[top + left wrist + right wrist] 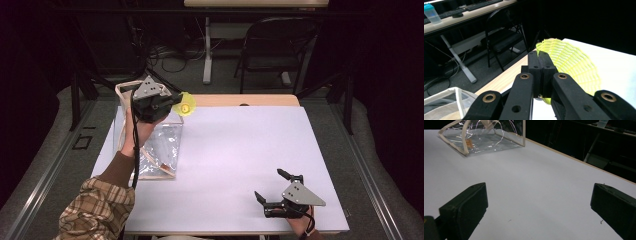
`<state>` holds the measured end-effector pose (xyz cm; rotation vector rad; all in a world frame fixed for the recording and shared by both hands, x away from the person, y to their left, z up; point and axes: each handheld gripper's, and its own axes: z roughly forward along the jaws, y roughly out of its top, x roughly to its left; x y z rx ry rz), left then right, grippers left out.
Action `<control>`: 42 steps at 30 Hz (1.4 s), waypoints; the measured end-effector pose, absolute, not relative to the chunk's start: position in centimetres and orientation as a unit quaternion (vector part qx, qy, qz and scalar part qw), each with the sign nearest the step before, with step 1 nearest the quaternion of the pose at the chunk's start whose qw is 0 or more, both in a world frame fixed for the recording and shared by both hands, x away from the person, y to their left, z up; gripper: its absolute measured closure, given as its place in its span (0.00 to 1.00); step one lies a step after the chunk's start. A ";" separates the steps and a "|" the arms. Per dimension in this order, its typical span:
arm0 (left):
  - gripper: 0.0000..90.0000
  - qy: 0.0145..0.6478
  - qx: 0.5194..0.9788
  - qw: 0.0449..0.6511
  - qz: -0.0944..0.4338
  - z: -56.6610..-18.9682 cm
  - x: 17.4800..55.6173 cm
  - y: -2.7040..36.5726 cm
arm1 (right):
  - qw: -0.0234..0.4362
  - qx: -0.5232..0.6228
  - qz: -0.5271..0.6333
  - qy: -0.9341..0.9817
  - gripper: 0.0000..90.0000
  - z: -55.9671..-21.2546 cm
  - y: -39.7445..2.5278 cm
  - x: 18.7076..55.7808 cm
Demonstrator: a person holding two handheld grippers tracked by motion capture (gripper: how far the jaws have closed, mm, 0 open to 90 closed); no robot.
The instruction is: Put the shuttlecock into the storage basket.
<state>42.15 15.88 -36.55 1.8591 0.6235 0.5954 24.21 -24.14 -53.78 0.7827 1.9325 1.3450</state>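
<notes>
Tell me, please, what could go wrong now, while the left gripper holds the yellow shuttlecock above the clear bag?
1. The left gripper pinches only the thin mesh skirt of the yellow shuttlecock, so it may crush it or let it slip.
2. In the high view the shuttlecock hangs near the edge of the clear bag; released there, it might fall outside onto the table.

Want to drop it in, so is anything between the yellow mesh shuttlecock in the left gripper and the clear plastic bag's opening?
Nothing visible. The left gripper holds the yellow mesh shuttlecock just beside the clear plastic bag, whose top stands open.
</notes>
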 end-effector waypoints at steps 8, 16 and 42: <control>1.00 0.267 0.773 0.520 0.247 -36.1 43.1 16.1 | 0.324 0.299 0.512 0.737 0.01 -53.8 -24.1 24.2; 1.00 0.274 0.770 0.520 0.249 -35.4 43.9 16.3 | 0.324 0.300 0.512 0.737 0.01 -53.8 -24.1 24.2; 1.00 0.298 0.754 0.522 0.265 -33.2 46.0 17.4 | 0.324 0.302 0.511 0.736 0.01 -53.8 -24.2 24.2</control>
